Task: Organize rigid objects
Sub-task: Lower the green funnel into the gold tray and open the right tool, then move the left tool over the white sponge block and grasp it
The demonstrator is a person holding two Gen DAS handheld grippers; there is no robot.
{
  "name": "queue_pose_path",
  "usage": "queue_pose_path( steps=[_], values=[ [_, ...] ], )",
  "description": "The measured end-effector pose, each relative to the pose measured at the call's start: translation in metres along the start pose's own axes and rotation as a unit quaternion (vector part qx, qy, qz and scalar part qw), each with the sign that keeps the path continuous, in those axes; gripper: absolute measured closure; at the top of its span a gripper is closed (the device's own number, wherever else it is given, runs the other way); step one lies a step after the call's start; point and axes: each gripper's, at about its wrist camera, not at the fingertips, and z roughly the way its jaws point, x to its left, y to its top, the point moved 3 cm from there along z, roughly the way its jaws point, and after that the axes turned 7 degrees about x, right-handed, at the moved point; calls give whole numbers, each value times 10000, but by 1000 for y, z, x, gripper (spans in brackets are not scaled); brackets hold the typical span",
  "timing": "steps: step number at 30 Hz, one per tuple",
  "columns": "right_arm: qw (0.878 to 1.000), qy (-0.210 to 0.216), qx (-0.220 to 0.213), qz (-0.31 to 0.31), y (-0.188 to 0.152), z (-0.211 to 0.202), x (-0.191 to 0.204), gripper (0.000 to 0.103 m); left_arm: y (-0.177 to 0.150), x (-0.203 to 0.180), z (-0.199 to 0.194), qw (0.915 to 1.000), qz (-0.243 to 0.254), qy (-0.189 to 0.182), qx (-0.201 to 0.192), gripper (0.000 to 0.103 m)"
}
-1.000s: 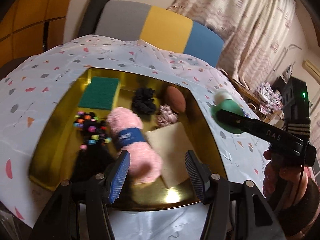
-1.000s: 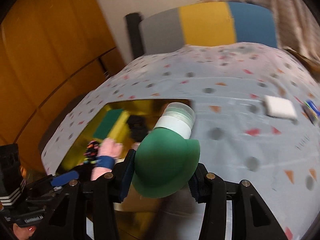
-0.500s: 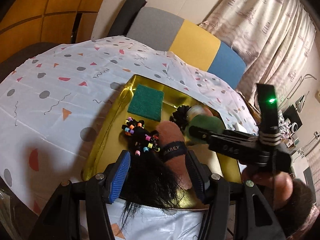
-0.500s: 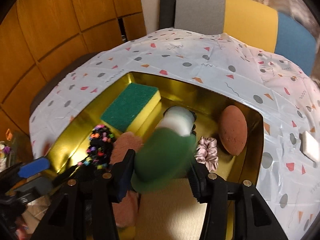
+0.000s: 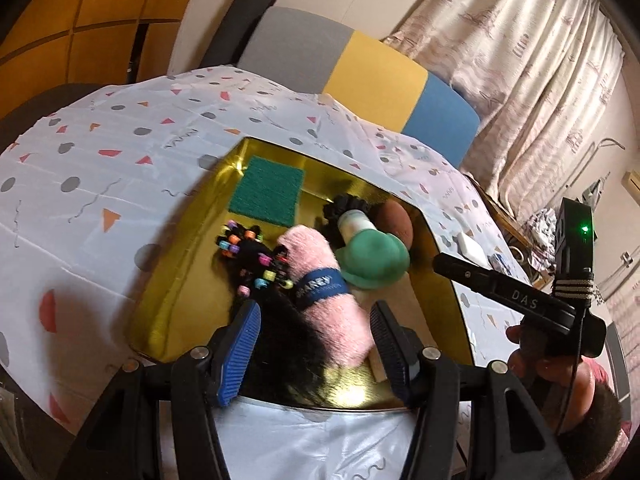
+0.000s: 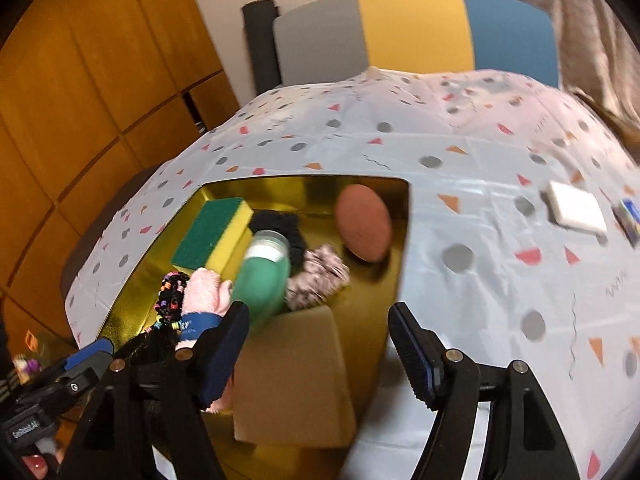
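A green bottle with a white neck [image 6: 264,280] lies in the gold tray [image 6: 132,300], free of both grippers; it also shows in the left wrist view [image 5: 372,256]. The tray [image 5: 180,280] holds a green-and-yellow sponge [image 6: 212,236], a pink rolled towel with a blue band [image 5: 328,292], a black beaded hair piece [image 5: 252,256], a black scrunchie [image 6: 280,228], a pink scrunchie [image 6: 320,280], a brown oval sponge [image 6: 364,228] and a tan block [image 6: 296,376]. My right gripper [image 6: 320,356] is open and empty above the tan block. My left gripper [image 5: 316,352] is open over the towel's near end.
A white eraser-like block [image 6: 576,208] and a small blue item [image 6: 630,220] lie on the patterned tablecloth to the right of the tray. A grey, yellow and blue chair back [image 6: 416,32] stands behind the table. Wooden panels are at the left.
My right gripper opened and let go of the green bottle, which now lies in the tray. The right gripper has drawn back toward the tray's near right side.
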Motion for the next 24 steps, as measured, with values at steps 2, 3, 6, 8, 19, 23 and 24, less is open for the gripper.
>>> queue_pose_path(
  steps=[2, 3, 6, 8, 19, 23, 24],
  values=[
    [9999, -39, -60, 95, -3, -8, -7, 30, -1, -7, 1, 9999, 88, -104, 45, 45],
    [9999, -66, -94, 112, -4, -11, -11, 30, -2, -11, 2, 9998, 143, -156, 67, 45],
    [9995, -234, -179, 139, -8, -20, -19, 29, -3, -23, 4, 9992, 277, -242, 126, 45],
    [9986, -454, -198, 183, -12, -25, -28, 27, -4, -31, 6, 9988, 364, -285, 142, 45],
    [9893, -1277, -116, 696, -37, -46, -109, 27, -9, -81, 19, 9943, 856, -523, 360, 45],
    [9848, -1437, -121, 963, -45, -54, -145, 27, -14, -108, 30, 9903, 1109, -649, 532, 45],
    [9839, -1465, -127, 1019, -47, -55, -152, 27, -15, -117, 33, 9887, 1217, -666, 570, 45]
  ],
)
